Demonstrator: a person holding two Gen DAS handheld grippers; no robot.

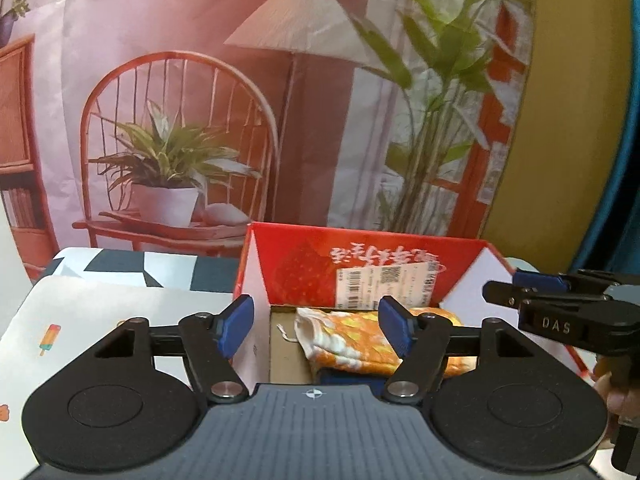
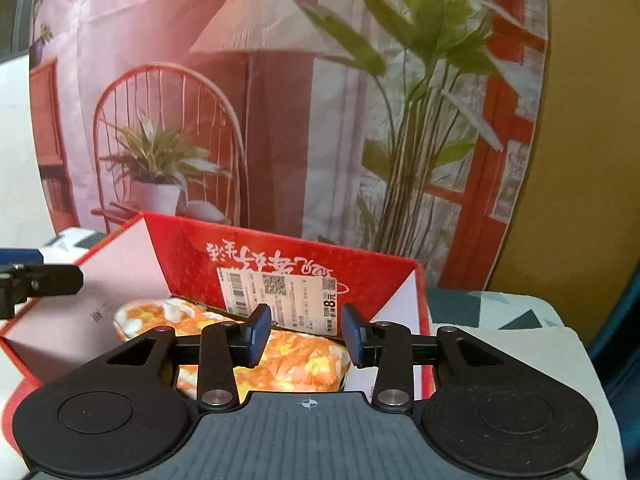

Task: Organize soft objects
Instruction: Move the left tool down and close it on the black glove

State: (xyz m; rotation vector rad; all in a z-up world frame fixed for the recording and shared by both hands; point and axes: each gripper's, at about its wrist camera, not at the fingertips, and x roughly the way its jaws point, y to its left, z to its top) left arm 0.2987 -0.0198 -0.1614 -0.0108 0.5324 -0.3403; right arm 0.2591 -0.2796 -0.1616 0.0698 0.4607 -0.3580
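Left wrist view has the left claw spread wide with nothing between its blue pads, hanging over the near left corner of a red box. Just beyond the pads, inside the box, lies an orange-and-yellow soft pouch. To the right, the right claw reaches in over the box's right flap. Right wrist view shows that claw also spread and holding nothing, with the pouch directly below and past it. Under the box is a patterned desk.
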